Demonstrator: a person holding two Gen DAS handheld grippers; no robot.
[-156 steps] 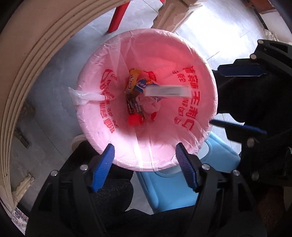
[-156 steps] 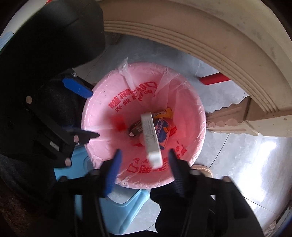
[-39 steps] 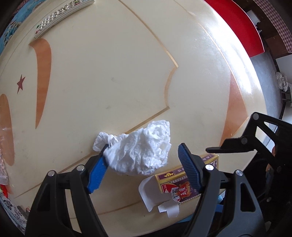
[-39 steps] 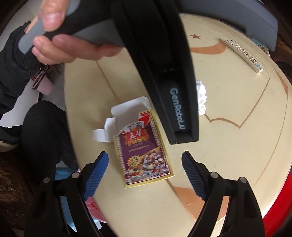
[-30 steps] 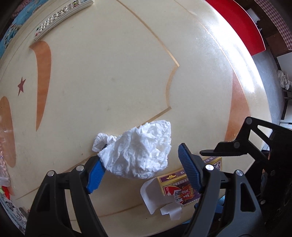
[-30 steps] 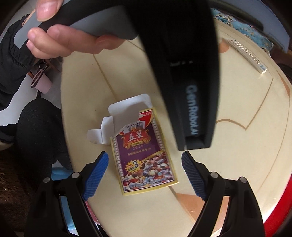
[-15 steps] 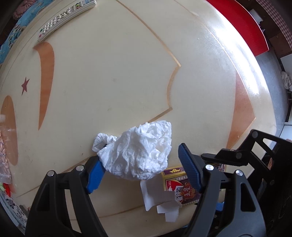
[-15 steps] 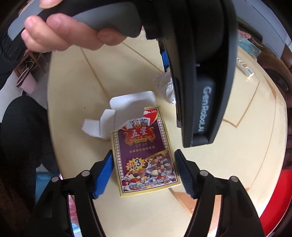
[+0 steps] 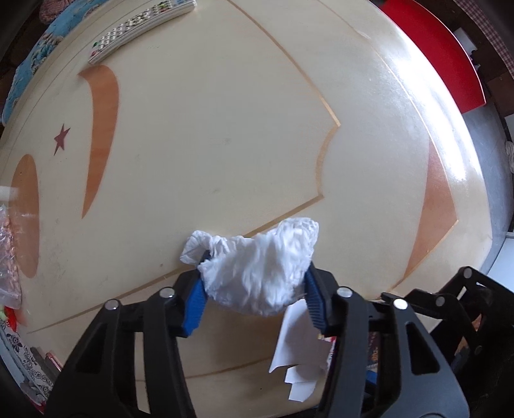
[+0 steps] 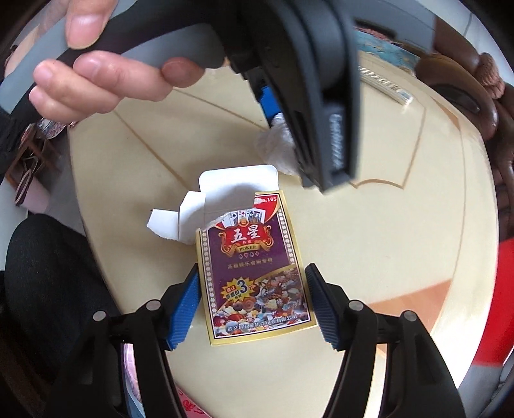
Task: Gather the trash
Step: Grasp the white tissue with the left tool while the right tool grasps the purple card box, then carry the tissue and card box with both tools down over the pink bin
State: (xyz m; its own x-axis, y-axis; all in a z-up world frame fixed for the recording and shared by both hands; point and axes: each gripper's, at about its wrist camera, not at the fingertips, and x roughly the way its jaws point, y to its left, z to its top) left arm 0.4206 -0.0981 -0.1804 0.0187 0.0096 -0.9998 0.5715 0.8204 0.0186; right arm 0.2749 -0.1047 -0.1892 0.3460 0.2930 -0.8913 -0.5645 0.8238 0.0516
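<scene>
A crumpled white tissue [image 9: 260, 270] lies on the cream round table [image 9: 225, 128]. My left gripper [image 9: 253, 295] has closed its blue pads on both sides of the tissue. An empty purple poker card box [image 10: 253, 267] with its white flap torn open lies flat near the table's edge. My right gripper [image 10: 252, 305] is open, its pads just outside the box's two long sides. The box's white flap also shows in the left wrist view [image 9: 298, 347]. The tissue shows in the right wrist view [image 10: 276, 151] behind the left gripper's body.
A white remote control [image 9: 141, 30] lies at the far side of the table. A clear plastic bag [image 9: 8, 250] sits at the left edge. A red chair [image 9: 443, 54] stands beyond the table. The pink bin liner [image 10: 189, 405] shows below the table's edge.
My left gripper has closed from wide open onto the tissue. My right gripper has moved forward over the card box and narrowed around it.
</scene>
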